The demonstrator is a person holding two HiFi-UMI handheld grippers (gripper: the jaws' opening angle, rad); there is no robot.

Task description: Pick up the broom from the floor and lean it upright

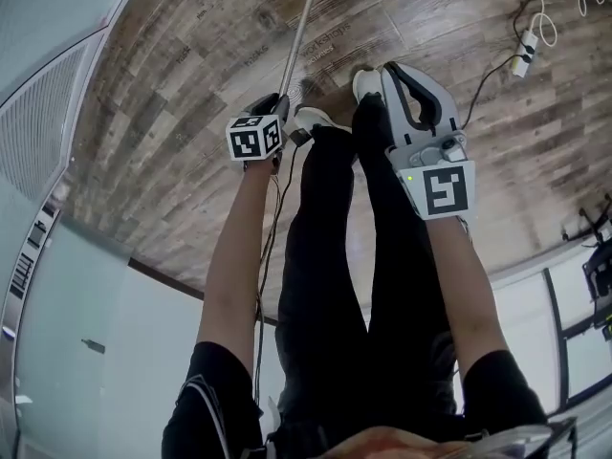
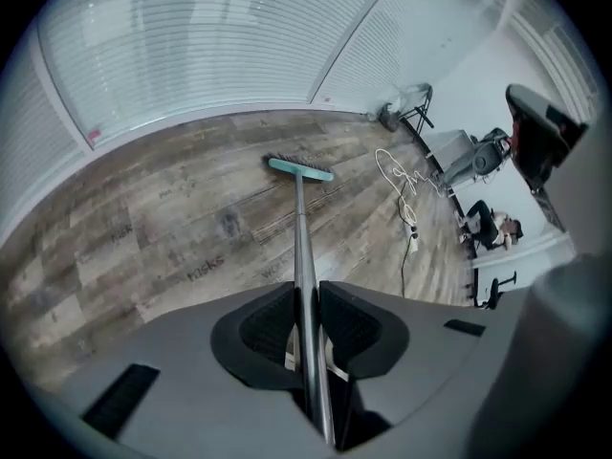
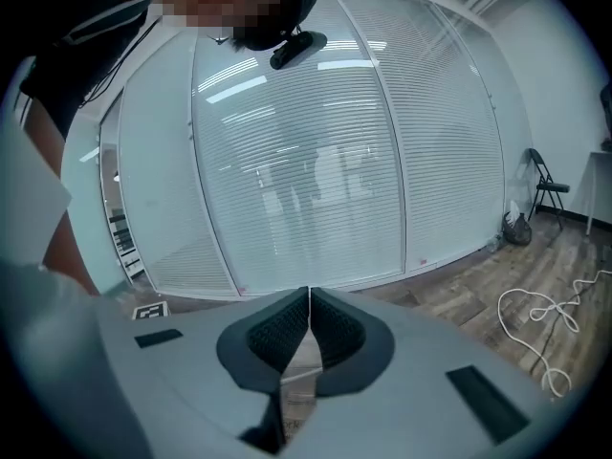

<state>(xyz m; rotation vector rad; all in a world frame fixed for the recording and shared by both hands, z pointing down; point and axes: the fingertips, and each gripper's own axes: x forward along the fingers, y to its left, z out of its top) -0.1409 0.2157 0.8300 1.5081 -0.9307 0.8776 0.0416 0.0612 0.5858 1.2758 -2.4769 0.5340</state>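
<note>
The broom has a thin metal handle (image 2: 304, 256) and a teal head (image 2: 299, 167). In the left gripper view the head rests on the wooden floor while the handle rises straight up between the jaws. My left gripper (image 2: 306, 293) is shut on the handle. The head view shows the same gripper (image 1: 280, 105) clamped on the pole (image 1: 301, 27), which slants toward the top edge. My right gripper (image 1: 382, 73) hangs beside the person's legs. Seen in its own view, the right gripper (image 3: 309, 296) is shut and empty, and faces a glass wall with blinds.
The person's legs and white shoes (image 1: 316, 120) stand between the two grippers. A power strip with cable (image 1: 523, 51) lies on the floor at the right, and a loose white cable (image 3: 540, 318) too. A folding chair (image 3: 548, 194) and desks (image 2: 478, 156) stand by the walls.
</note>
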